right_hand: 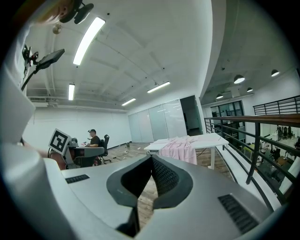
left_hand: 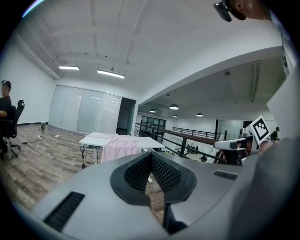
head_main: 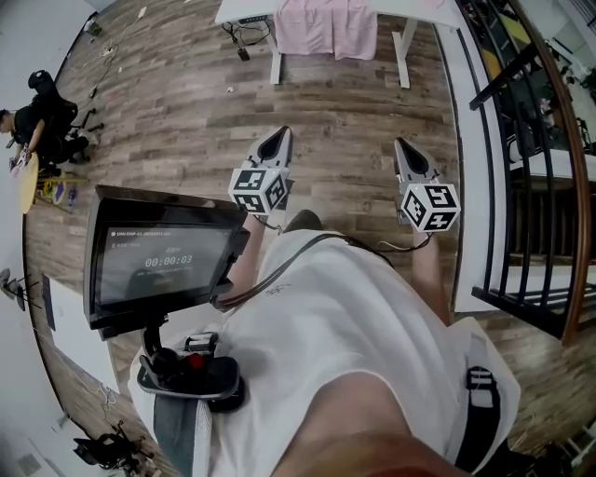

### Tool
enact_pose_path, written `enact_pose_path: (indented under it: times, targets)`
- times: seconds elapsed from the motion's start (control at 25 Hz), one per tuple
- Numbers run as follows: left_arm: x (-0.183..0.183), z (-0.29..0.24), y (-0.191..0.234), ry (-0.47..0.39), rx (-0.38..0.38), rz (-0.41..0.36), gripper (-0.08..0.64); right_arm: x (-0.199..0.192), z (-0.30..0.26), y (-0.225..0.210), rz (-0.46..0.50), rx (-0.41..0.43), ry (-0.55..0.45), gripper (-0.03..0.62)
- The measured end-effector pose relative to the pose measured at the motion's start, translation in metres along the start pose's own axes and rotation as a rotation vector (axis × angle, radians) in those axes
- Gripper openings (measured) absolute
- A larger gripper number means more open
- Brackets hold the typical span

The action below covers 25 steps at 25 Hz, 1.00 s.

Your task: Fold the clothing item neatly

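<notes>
Clothing item (head_main: pixel 331 28), pink, lies draped over the white table (head_main: pixel 414 11) across the floor in the head view, well apart from the left gripper (head_main: pixel 279 138) and right gripper (head_main: pixel 402 147), which are held out in front, probably because folding hasn't begun. The left gripper view shows its jaws pressed together on nothing, the garment far ahead. The right gripper view shows the same: jaws closed, empty.

The left gripper (head_main: pixel 281 135) and right gripper (head_main: pixel 401 144) are grey wedges with black dimpled pads (left_hand: pixel 165 174) lining the jaws. Behind the jaws each carries a white cube (head_main: pixel 259 189) printed with black square markers. The person wears a white shirt (head_main: pixel 345 317), crossed by a thin dark cable (head_main: pixel 317 238).
</notes>
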<state>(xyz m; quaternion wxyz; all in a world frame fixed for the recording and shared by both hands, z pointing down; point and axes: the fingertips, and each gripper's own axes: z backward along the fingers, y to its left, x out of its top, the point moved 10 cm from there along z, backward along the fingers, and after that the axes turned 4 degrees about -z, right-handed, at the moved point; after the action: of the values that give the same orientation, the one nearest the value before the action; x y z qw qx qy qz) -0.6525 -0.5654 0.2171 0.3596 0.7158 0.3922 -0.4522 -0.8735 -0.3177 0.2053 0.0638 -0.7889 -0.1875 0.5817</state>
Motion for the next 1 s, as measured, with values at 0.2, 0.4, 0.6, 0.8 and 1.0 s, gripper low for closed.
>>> enact_pose_path:
  times: [0.2, 0.4, 0.6, 0.8, 1.0]
  targets:
    - [0.000, -0.002, 0.010, -0.010, -0.004, 0.004, 0.002, 0.001, -0.010, 0.004, 0.016, -0.004, 0.002, 0.003]
    - [0.001, -0.005, 0.015, -0.013, -0.031, -0.009, 0.002, 0.001, -0.011, 0.011, 0.018, -0.021, -0.012, 0.005]
    - [0.002, -0.023, 0.025, -0.025, -0.058, -0.020, 0.002, -0.001, -0.023, 0.007, 0.020, -0.039, -0.027, 0.005]
    - [0.005, -0.083, 0.062, -0.004, -0.089, 0.005, 0.002, 0.010, -0.082, -0.014, 0.014, -0.065, 0.001, 0.003]
    - [0.019, -0.119, 0.083, 0.009, -0.146, -0.003, 0.002, 0.028, -0.117, -0.020, 0.010, -0.096, -0.006, 0.003]
